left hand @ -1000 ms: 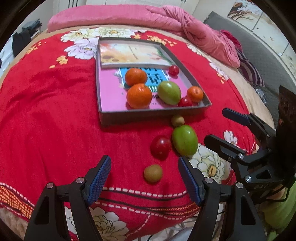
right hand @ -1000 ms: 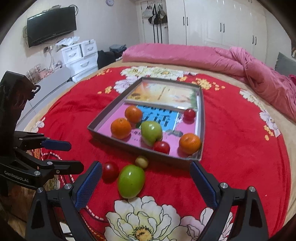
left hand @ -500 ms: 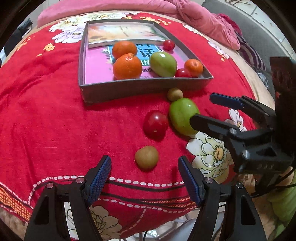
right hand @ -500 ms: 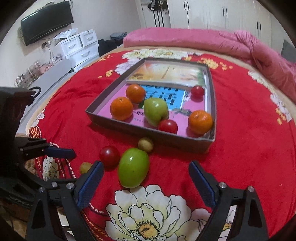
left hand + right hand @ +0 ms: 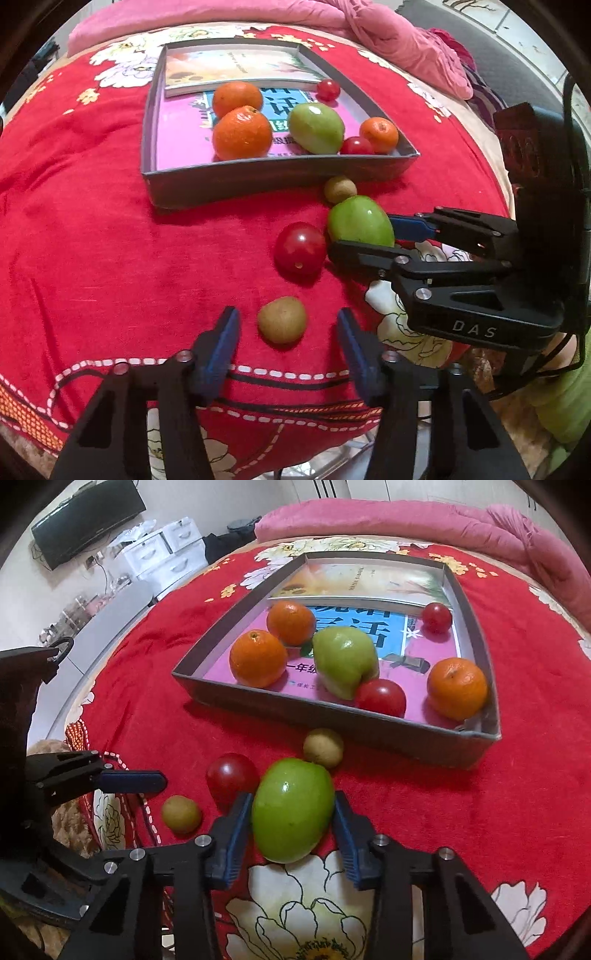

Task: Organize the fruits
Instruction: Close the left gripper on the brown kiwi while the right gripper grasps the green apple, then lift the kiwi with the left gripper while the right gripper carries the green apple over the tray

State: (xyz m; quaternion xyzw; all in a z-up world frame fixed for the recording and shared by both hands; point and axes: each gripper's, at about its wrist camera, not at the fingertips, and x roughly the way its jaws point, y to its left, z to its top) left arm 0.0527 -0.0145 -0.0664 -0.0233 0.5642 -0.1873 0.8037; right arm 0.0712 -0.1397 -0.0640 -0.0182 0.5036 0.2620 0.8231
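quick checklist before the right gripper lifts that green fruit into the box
1. Green fruit between the right gripper pads: ok, one pad on each side.
2. Pads firmly clamped on it: cannot tell; they look touching or nearly so, and the fruit rests on the blanket.
3. Neighbours clear of the grip: not ok; the red fruit sits right beside the left pad, and a small brown fruit lies just beyond.
4. Free spot in the box: ok, bare pink area at its left side.
5. Left gripper out of the way: ok, open around another brown fruit, apart from the lift path.
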